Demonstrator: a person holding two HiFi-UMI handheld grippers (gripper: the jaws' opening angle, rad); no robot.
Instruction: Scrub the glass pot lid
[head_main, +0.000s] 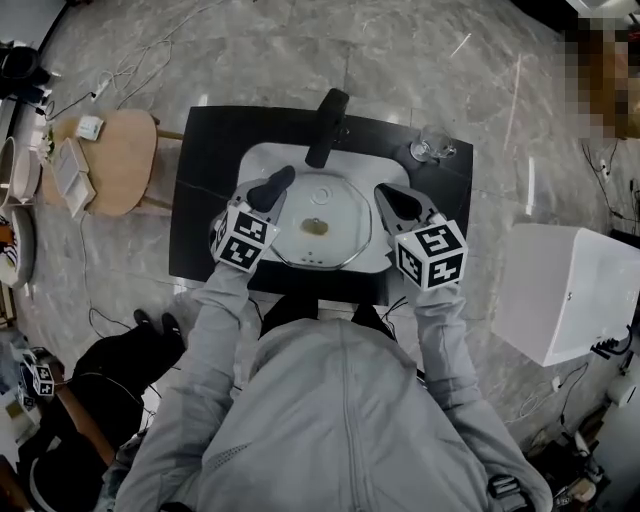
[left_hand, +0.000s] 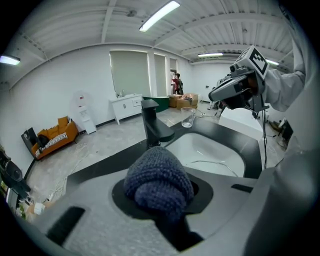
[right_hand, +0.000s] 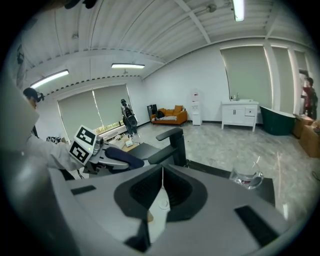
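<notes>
My left claw (left_hand: 160, 194) clenched on dark knitted scrubber (left_hand: 157, 175), poised over left edge of sink (head_main: 262, 160). My right claw (right_hand: 161, 192) pinched closed, nothing in it, over right edge. Glass pot lid (head_main: 345, 228) lies flat in sink between them, brownish smear (head_main: 315, 227) near its middle. Risk as I judge it: lid unheld, so scrubbing push may slide or spin it against basin wall. Faucet (head_main: 327, 125) close behind, easy to clip. Drinking glass (head_main: 432, 148) on tabletop (head_main: 200, 210) could get knocked.
</notes>
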